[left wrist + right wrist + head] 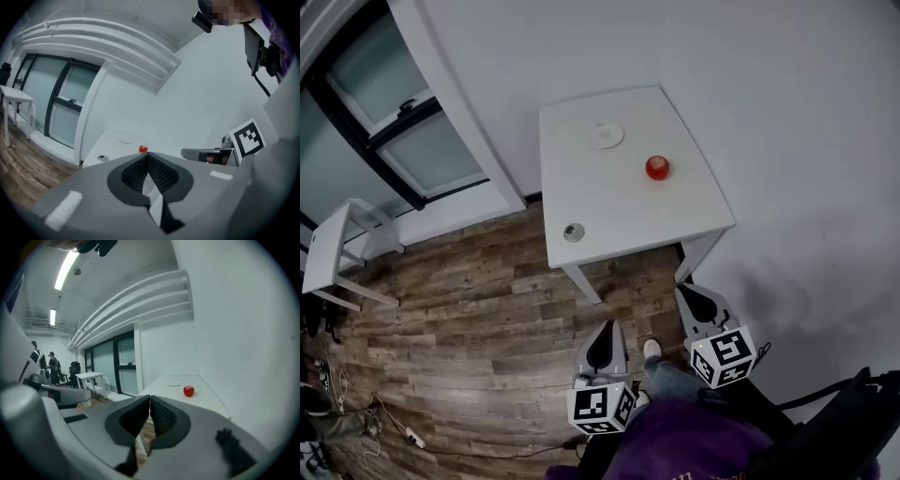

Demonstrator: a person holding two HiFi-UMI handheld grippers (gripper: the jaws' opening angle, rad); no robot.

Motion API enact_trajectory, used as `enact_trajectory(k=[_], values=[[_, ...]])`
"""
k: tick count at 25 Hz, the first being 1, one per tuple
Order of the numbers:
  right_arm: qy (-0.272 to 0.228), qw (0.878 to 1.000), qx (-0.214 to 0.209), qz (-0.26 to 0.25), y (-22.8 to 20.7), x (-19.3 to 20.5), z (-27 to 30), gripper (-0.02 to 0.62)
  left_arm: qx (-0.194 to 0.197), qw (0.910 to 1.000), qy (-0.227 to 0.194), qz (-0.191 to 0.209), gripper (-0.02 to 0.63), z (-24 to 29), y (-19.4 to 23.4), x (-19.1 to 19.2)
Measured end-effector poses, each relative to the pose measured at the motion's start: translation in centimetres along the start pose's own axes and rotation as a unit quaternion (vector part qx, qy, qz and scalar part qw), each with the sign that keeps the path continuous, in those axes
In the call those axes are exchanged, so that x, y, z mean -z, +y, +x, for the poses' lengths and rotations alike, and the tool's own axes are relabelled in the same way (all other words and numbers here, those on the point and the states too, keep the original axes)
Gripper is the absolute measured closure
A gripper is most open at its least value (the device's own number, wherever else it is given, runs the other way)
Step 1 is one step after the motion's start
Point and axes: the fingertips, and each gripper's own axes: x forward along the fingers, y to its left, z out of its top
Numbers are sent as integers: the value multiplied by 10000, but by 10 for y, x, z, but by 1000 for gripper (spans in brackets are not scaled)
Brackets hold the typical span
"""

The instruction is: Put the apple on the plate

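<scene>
A red apple (657, 168) stands on the white table (609, 202), toward its right side. The small white plate (607, 136) lies further back, near the wall. Both grippers hang well short of the table, over the wooden floor. My left gripper (602, 346) is shut with nothing in it; my right gripper (697, 302) is shut and empty too. From the left gripper view the apple (143, 149) and plate (124, 138) show far ahead above the shut jaws (146, 157). In the right gripper view the apple (188, 391) and plate (174, 384) lie beyond the closed tips (150, 400).
A small round grey object (574, 232) lies near the table's front left corner. A second white table (333, 248) stands at the far left by the glass doors (394, 131). Cables and a power strip (411, 437) trail across the floor. People stand far off (51, 363).
</scene>
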Motion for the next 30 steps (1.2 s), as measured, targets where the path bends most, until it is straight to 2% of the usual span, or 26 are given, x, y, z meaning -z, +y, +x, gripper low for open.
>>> enact_trajectory(k=[10, 15, 24, 30], values=[[-52, 9998, -189, 8, -56, -26, 57, 584, -160, 9999, -42, 11, 601, 80, 0, -23], [-33, 9997, -231, 37, -78, -23, 80, 584, -190, 9998, -17, 9, 601, 112, 0, -19], [23, 9998, -206, 81, -102, -24, 110, 584, -285, 9996, -3, 8, 601, 147, 12, -26], [38, 9999, -91, 96, -111, -28, 143, 584, -280, 9996, -9, 14, 601, 177, 41, -36]])
